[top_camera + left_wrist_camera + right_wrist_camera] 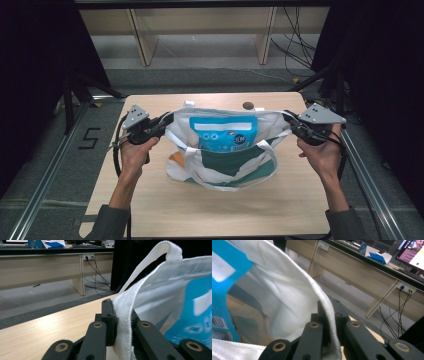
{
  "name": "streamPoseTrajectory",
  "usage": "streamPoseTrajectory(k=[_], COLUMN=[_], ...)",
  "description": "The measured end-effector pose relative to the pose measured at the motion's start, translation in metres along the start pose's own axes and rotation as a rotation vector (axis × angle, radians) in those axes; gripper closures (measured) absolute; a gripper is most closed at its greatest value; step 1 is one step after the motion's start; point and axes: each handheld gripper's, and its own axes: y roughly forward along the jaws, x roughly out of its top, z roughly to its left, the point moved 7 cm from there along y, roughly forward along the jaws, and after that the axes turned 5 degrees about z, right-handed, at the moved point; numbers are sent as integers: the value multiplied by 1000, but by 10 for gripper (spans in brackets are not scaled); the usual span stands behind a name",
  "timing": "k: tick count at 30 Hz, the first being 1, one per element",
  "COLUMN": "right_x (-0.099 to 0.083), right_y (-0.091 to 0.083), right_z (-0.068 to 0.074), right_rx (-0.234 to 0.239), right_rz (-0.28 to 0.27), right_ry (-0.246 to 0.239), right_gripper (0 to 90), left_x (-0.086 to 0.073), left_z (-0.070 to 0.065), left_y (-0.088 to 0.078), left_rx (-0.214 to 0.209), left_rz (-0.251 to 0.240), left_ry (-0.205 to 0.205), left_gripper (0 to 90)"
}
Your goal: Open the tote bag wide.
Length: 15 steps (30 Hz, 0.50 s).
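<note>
From the high view, your left gripper [167, 120] and right gripper [289, 119] each pinch one side of the mouth of a white tote bag [220, 167] that lies on the wooden counter [200, 210]. The bag hangs stretched between the two grippers, which face each other across it. Pulling its rim apart this way probably serves to keep the mouth open around the blue pouch [223, 132], which sits inside the bag, midway between the grippers, its upper part standing above the near rim. One of the bag's handles [272, 150] loops loose on the right gripper's side, nearer you. Beyond the bag, a small dark round thing [247, 105] rests by the counter's far edge; I cannot tell what it is.

In the left gripper view, your jaws are clamped tight on the bag's stitched white hem [123, 322], with the cloth running straight up between them. The blue pouch [197, 315] shows to the right of the jaws, inside the bag's wall. A handle loop [172, 252] rises above and beyond.

In the right gripper view, the jaws are likewise closed hard on the hem [325, 312] of the opposite side. The pouch [224, 290] lies to the left of these jaws, a barcode showing on it.
</note>
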Motion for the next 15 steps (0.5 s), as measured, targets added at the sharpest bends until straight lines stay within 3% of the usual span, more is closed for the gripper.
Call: streamPoseTrajectory(k=[3, 5, 10, 11, 12, 15], right_x=[-7, -15, -36, -36, -45, -55], right_y=[3, 7, 23, 23, 28, 29], right_z=[-5, -5, 0, 0, 2, 3], right_rx=[-2, 2, 10, 10, -12, 16], right_rz=[20, 51, 134, 134, 159, 177], right_ry=[9, 30, -26, -26, -68, -60], right_gripper=[876, 876, 876, 876, 876, 873], left_x=[-3, -11, -45, -45, -59, -76], left_z=[-3, -2, 7, 7, 8, 10], left_y=[3, 10, 30, 30, 34, 34], left_rx=[12, 16, 34, 34, 27, 15], left_rz=[20, 49, 141, 141, 178, 223], left_ry=[33, 33, 25, 25, 25, 29], left_gripper=[830, 827, 832, 834, 832, 826])
